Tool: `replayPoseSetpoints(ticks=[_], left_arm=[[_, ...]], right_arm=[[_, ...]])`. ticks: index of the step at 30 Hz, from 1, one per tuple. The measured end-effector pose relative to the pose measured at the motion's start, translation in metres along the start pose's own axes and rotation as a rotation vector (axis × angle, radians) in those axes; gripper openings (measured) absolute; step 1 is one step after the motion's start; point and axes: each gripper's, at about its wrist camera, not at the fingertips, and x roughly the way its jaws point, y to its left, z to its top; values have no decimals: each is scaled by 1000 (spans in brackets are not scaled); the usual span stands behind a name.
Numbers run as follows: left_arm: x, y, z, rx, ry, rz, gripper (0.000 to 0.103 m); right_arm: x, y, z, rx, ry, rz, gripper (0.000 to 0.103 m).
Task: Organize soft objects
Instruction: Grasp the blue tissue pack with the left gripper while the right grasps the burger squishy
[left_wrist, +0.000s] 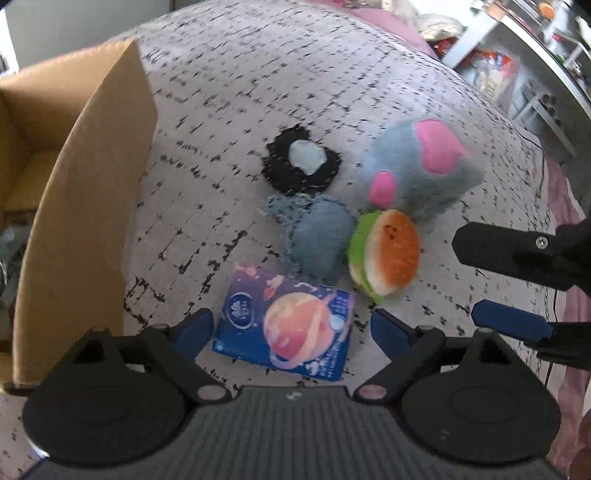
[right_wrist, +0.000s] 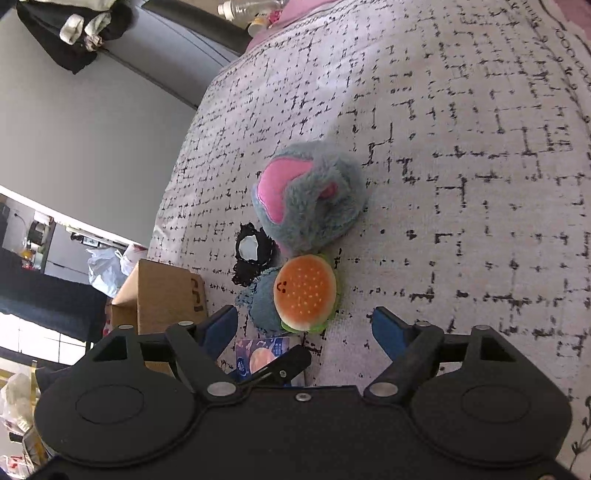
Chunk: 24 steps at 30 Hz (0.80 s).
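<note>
Little of the sorting appears to be done. Five soft things are seen clustered on the patterned bedspread (left_wrist: 369, 66): a grey-and-pink plush (left_wrist: 421, 166), a burger plush (left_wrist: 386, 254) touching it, a blue fuzzy ball (left_wrist: 319, 236) just beside the burger, a black-and-white plush (left_wrist: 301, 164) behind the ball, and a blue tissue pack (left_wrist: 286, 326) nearest the camera. The cardboard box (left_wrist: 85, 206) is seen open at the left, near the pile; only part of its interior shows (no soft item can be made out there). The left gripper (left_wrist: 291, 328) is held with its fingers wide on either side of the tissue pack, not pressing it. The right gripper (right_wrist: 304, 326) is likewise spread and empty, aimed at the burger plush (right_wrist: 304, 291). Every item is judged still to be picked up and put away, the tissue pack and burger probably first.
</note>
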Motion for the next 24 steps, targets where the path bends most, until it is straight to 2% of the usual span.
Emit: replayPoseSetpoints(ticks=[3, 6, 9, 11, 16, 18, 19, 22, 24], left_arm=[[2, 4, 3, -27, -9, -5, 84], [3, 6, 6, -40, -12, 3, 75], [2, 10, 9, -54, -3, -8, 74], [2, 13, 11, -72, 1, -21, 73], [2, 15, 13, -95, 14, -30, 73], [2, 16, 13, -100, 16, -33, 73], [2, 16, 13, -103, 17, -34, 73], [0, 15, 12, -100, 23, -29, 73], [-2, 16, 10, -109, 34, -35, 73]], right_arm=[[12, 2, 2, -13, 16, -11, 80], [21, 8, 4, -45, 14, -25, 80], [30, 12, 5, -71, 24, -48, 77], [37, 14, 4, -84, 32, -60, 71], [48, 22, 1, -158, 42, -119, 63], [49, 27, -1, -193, 35, -137, 54], [48, 28, -1, -198, 35, -140, 45], [41, 28, -2, -206, 29, -111, 34], [37, 32, -5, -246, 15, -121, 33]])
